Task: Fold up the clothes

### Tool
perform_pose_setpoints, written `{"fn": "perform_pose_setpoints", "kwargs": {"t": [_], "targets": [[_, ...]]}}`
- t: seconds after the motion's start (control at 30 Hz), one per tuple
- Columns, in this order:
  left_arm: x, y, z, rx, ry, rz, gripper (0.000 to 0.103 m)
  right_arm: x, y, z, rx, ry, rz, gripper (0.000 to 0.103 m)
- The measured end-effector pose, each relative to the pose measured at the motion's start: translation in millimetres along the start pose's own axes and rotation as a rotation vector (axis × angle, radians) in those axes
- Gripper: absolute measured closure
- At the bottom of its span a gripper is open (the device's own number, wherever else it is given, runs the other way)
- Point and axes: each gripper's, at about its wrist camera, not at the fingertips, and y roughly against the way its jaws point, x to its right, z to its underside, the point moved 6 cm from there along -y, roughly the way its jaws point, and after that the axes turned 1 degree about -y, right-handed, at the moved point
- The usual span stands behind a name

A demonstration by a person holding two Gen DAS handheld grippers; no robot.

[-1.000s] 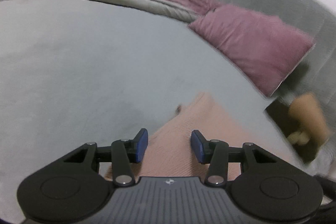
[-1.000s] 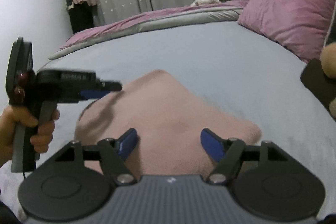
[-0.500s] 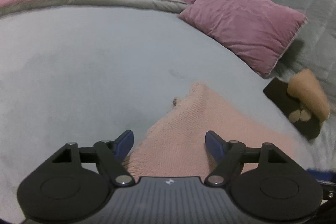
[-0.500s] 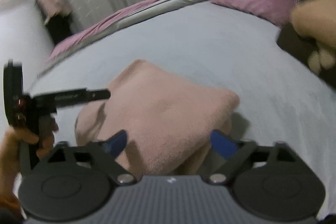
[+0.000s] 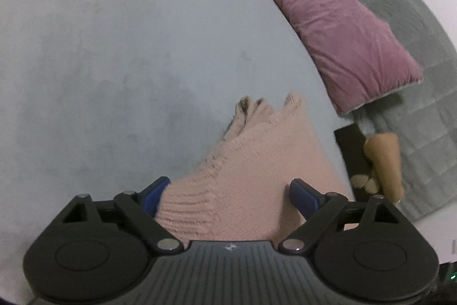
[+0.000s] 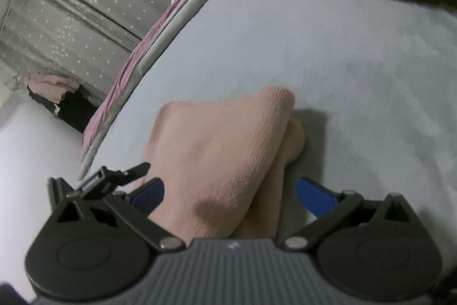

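Knitwear first: the pink sweater (image 5: 251, 176) lies folded on the grey-blue bed (image 5: 114, 47), near the edge where the person stands, with a purple pillow (image 5: 342, 42) and a brown plush toy (image 5: 382, 162) well apart beyond it. Both sets of tongs have just been opening. The left tongs (image 5: 228, 193) stand wide over the ribbed hem end with cloth between the blue pads but not pinched, and the right tongs (image 6: 231, 193) stand wide over the other end, where the upper layer overhangs a thicker roll beneath. In the right wrist view the left tongs (image 6: 114, 176) show just beside the sweater's left edge. It looks as though a fold has just been let go, so the step in hand is probably to tidy it or take hold for the next fold. To do that well, each pair of tongs should come down on an outer corner, catch every layer and not just the top one, and close fully before lifting. Both hands should then rise together and keep the edge taut, since loose knit sags and a one-sided pull would skew the bundle.
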Motion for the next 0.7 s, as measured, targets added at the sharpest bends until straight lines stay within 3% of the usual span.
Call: {"fn": "perform_pose_setpoints", "kwargs": {"t": [0.23, 0.43, 0.7], "targets": [[-7.4, -2.5, -1.9, -0.007, 0.041, 0.028, 0.012, 10.4, -32.3, 2.4, -0.054, -0.072, -0.012, 0.000], [-3.7, 0.2, -10.5, 0.021, 0.030, 0.000, 0.012, 14.1, -52.0, 1.9, -0.073, -0.123, -0.041, 0.000], [-10.9, -8.0, -20.2, -0.108, 0.043, 0.037, 0.010, 17.3, -69.8, -4.4, -0.110, -0.157, -0.081, 0.000]]}}
